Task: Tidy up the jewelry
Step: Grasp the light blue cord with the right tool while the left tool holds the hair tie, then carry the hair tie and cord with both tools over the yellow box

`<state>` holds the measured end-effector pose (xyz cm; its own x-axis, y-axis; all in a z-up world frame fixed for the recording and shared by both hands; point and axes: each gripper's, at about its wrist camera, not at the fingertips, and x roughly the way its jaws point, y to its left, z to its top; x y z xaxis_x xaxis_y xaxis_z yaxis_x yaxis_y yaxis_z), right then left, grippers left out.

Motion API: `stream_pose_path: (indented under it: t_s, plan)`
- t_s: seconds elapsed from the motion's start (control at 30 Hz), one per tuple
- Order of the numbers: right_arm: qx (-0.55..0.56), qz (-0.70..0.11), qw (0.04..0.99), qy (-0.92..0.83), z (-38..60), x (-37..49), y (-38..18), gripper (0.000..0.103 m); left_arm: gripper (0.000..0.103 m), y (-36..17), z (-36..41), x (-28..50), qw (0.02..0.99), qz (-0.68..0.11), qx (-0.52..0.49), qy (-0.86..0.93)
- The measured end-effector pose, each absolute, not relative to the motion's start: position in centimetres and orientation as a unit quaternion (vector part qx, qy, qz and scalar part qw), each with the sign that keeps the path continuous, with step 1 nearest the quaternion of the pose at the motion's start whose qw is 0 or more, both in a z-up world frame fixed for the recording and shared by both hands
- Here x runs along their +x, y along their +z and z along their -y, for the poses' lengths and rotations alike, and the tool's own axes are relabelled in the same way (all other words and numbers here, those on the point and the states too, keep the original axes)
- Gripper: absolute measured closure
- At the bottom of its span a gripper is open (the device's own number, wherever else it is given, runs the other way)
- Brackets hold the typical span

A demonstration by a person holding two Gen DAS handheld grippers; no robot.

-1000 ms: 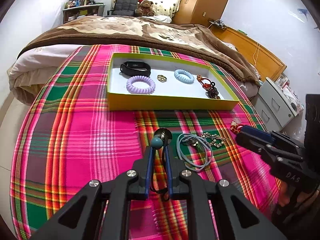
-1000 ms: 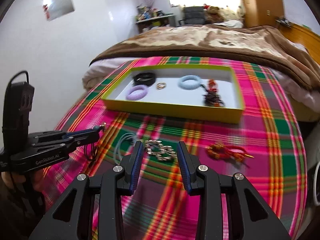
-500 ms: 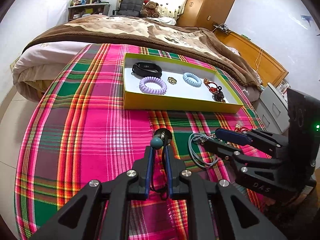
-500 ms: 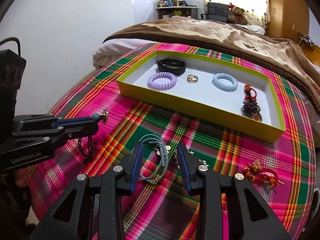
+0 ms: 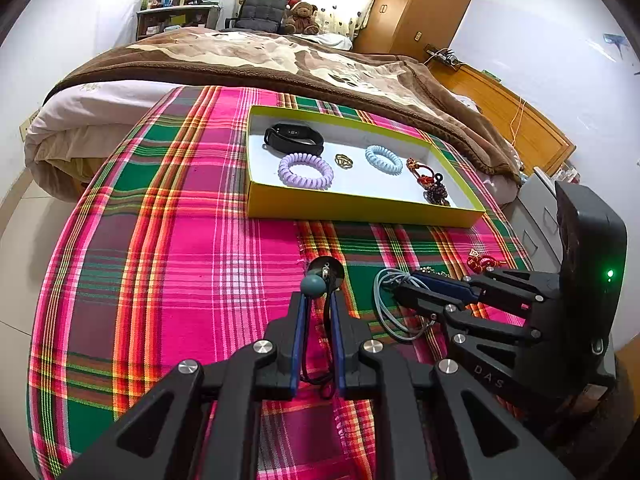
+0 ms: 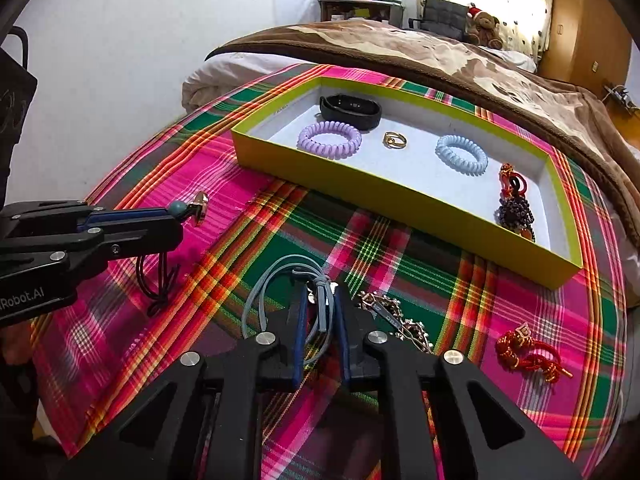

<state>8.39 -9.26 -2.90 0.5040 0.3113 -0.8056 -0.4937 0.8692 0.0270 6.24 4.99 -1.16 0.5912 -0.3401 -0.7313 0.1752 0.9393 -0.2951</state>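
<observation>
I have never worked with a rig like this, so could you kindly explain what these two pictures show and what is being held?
No robot arm here: a person holds a two-finger tool in each hand, each carrying a wide-angle camera looking along its jaws. One picture comes from the left tool, the other from the right, so each also sees the other.

On the plaid cloth sits a yellow-green tray holding a black band, two coil hair ties, a ring and beaded pieces. Loose on the cloth lie a metal chain and a red knotted ornament.

The left gripper is shut on a black cord pendant. The right gripper has just closed its jaws on a grey cord.
</observation>
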Motion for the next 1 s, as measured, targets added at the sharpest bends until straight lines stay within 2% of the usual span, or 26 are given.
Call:
stream_pose_path:
  t_s: [0.87, 0.9, 1.0]
  plan:
    - [-0.016, -0.398, 0.891, 0.217, 12.7, 7.9, 0.0, 0.09, 0.089, -0.7, -4.7, 6.6, 0.887, -0.431, -0.088, -0.139]
    - [-0.015, -0.398, 0.891, 0.216, 12.8, 7.8, -0.1, 0.09, 0.087, -1.0, -4.6, 6.7, 0.887, -0.436, -0.082, -0.13]
    - [-0.009, -0.398, 0.892, 0.215, 13.2, 7.7, 0.0, 0.09, 0.062, -1.7, -4.5, 6.8, 0.885, -0.443, -0.073, -0.122]
